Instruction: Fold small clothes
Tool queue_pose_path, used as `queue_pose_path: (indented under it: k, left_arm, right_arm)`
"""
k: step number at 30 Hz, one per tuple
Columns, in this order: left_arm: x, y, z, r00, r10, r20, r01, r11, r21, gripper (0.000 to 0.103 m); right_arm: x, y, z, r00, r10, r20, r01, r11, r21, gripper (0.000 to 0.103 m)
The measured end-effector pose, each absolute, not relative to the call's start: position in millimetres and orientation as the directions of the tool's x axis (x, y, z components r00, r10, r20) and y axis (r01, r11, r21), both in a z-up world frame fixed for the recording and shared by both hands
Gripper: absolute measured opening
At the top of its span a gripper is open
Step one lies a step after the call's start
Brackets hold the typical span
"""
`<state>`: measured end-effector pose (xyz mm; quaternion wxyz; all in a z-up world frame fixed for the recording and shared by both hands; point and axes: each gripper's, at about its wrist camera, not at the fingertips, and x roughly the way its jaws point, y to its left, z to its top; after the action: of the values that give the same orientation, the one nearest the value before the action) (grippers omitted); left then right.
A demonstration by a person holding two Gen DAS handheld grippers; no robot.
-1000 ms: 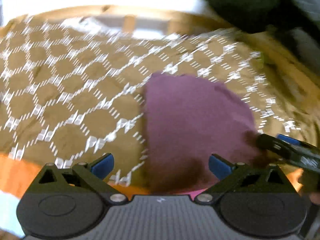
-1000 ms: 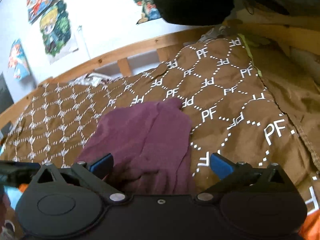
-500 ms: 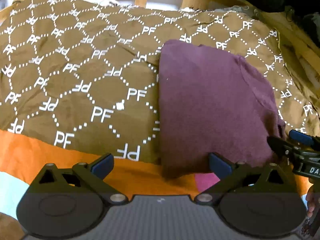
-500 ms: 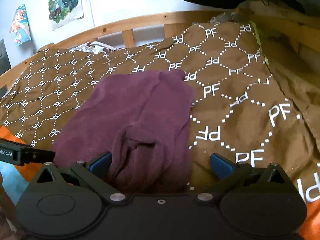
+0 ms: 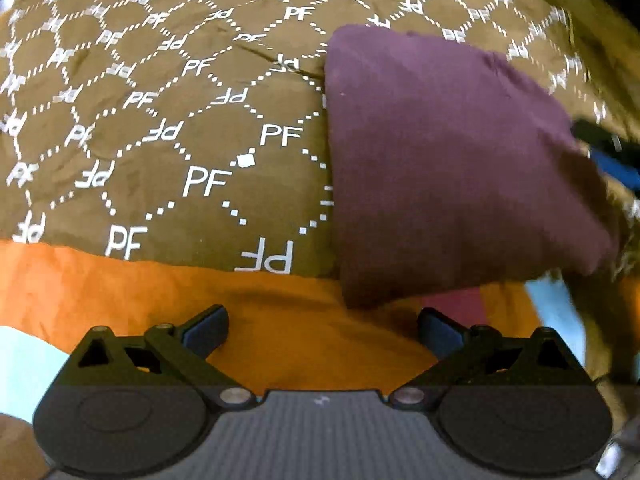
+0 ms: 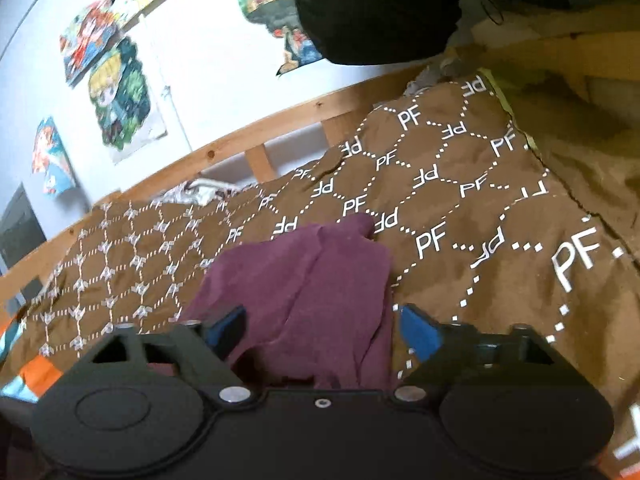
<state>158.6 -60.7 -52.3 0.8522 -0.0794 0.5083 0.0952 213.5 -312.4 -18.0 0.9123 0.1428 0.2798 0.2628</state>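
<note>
A maroon garment (image 5: 452, 168) lies folded on a brown bedspread printed with white "PF" marks (image 5: 168, 132). My left gripper (image 5: 322, 330) is open and empty, over the orange strip of the cover (image 5: 280, 320), just in front of the garment's near left corner. My right gripper (image 6: 320, 330) is open, with the garment's near edge (image 6: 316, 292) between its blue pads (image 6: 418, 330), not pinched. The right gripper also shows blurred at the garment's right edge in the left wrist view (image 5: 608, 152).
A wooden bed rail (image 6: 248, 136) runs along the far side, with a white wall and posters (image 6: 116, 100) behind. A dark bundle (image 6: 376, 8) sits at the far right. Light blue fabric (image 5: 24, 364) lies at the near left edge.
My left gripper has pulled back toward the bed's near edge, off the garment. My right gripper has moved forward and tilted up at the garment's right side. The garment now lies flatter and squarer.
</note>
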Motion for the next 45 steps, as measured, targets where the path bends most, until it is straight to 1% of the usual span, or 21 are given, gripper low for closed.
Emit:
queue_pose_path:
  k: [2, 6, 7, 8, 9, 11, 13, 16, 18, 20, 24, 27, 30, 33, 34, 36, 38, 39, 41, 43, 45]
  left_arm:
    - [154, -61, -50, 0.49, 0.066, -0.869, -0.228, 0.972, -0.054, 0.103]
    - [141, -55, -44, 0.546, -0.033, -0.837, -0.193, 0.967, -0.164, 0.103]
    - [138, -53, -41, 0.562, -0.042, -0.826, -0.189, 0.966, -0.177, 0.103]
    - [134, -53, -38, 0.582, -0.048, -0.812, -0.181, 0.966, -0.187, 0.103]
    - [131, -53, -35, 0.601, -0.05, -0.798, -0.173, 0.966, -0.191, 0.103]
    - [130, -54, -31, 0.626, -0.046, -0.778, -0.162, 0.969, -0.188, 0.103]
    - [131, -56, -27, 0.645, -0.048, -0.763, -0.149, 0.971, -0.187, 0.103]
    - [132, -59, -26, 0.658, -0.053, -0.752, -0.138, 0.972, -0.189, 0.103]
    - [131, -57, -25, 0.671, -0.076, -0.737, -0.131, 0.967, -0.22, 0.103]
    - [128, -53, -23, 0.689, -0.095, -0.718, -0.13, 0.959, -0.252, 0.103]
    - [122, -49, -15, 0.737, -0.106, -0.668, -0.121, 0.951, -0.284, 0.103]
    - [122, -49, -10, 0.768, -0.097, -0.633, -0.114, 0.952, -0.284, 0.103]
    - [128, -46, -5, 0.788, -0.068, -0.613, -0.128, 0.954, -0.27, 0.103]
    - [141, -35, -8, 0.778, -0.095, -0.621, -0.143, 0.936, -0.322, 0.103]
    - [146, -31, -10, 0.774, -0.106, -0.625, -0.146, 0.93, -0.338, 0.103]
    - [157, -27, -13, 0.764, -0.117, -0.635, -0.15, 0.924, -0.351, 0.103]
    - [168, -27, -18, 0.749, -0.122, -0.652, -0.143, 0.93, -0.339, 0.103]
    - [173, -28, -20, 0.739, -0.128, -0.661, -0.132, 0.935, -0.329, 0.103]
    - [181, -30, -27, 0.716, -0.145, -0.682, -0.109, 0.943, -0.315, 0.103]
    - [185, -32, -34, 0.693, -0.168, -0.702, -0.087, 0.946, -0.313, 0.103]
    - [186, -35, -42, 0.678, -0.167, -0.716, -0.088, 0.949, -0.304, 0.103]
  right_arm:
    - [223, -313, -23, 0.698, 0.562, -0.443, -0.373, 0.814, 0.445, 0.061]
    - [236, -315, -35, 0.686, 0.561, -0.464, -0.326, 0.806, 0.493, 0.044]
    - [238, -316, -36, 0.687, 0.558, -0.466, -0.319, 0.807, 0.496, 0.035]
    - [239, -316, -37, 0.691, 0.553, -0.465, -0.319, 0.811, 0.491, 0.024]
    - [237, -315, -37, 0.697, 0.547, -0.464, -0.327, 0.818, 0.474, 0.021]
    - [233, -310, -33, 0.711, 0.535, -0.457, -0.365, 0.835, 0.411, 0.018]
    - [226, -300, -27, 0.732, 0.512, -0.449, -0.409, 0.858, 0.311, 0.017]
    - [209, -272, -16, 0.756, 0.496, -0.427, -0.523, 0.85, 0.061, 0.017]
    - [199, -258, -14, 0.759, 0.505, -0.411, -0.574, 0.817, -0.056, 0.017]
    - [197, -251, -14, 0.764, 0.497, -0.411, -0.579, 0.809, -0.099, 0.017]
    - [213, -269, -20, 0.783, 0.442, -0.438, -0.505, 0.863, -0.032, 0.012]
    - [228, -293, -23, 0.776, 0.433, -0.459, -0.446, 0.891, 0.087, 0.012]
    - [239, -307, -27, 0.766, 0.428, -0.48, -0.404, 0.901, 0.159, 0.012]
    - [244, -316, -30, 0.741, 0.453, -0.496, -0.39, 0.891, 0.231, 0.015]
    - [244, -318, -30, 0.739, 0.456, -0.496, -0.384, 0.89, 0.245, 0.022]
    - [244, -319, -28, 0.737, 0.461, -0.495, -0.379, 0.887, 0.263, 0.032]
    - [246, -319, -26, 0.726, 0.482, -0.49, -0.389, 0.876, 0.284, 0.056]
    - [245, -319, -25, 0.722, 0.493, -0.485, -0.394, 0.87, 0.298, 0.06]
    - [245, -319, -24, 0.705, 0.523, -0.479, -0.403, 0.851, 0.337, 0.071]
    - [247, -319, -27, 0.678, 0.559, -0.478, -0.401, 0.826, 0.396, 0.076]
    - [250, -318, -33, 0.656, 0.579, -0.484, -0.392, 0.809, 0.437, 0.076]
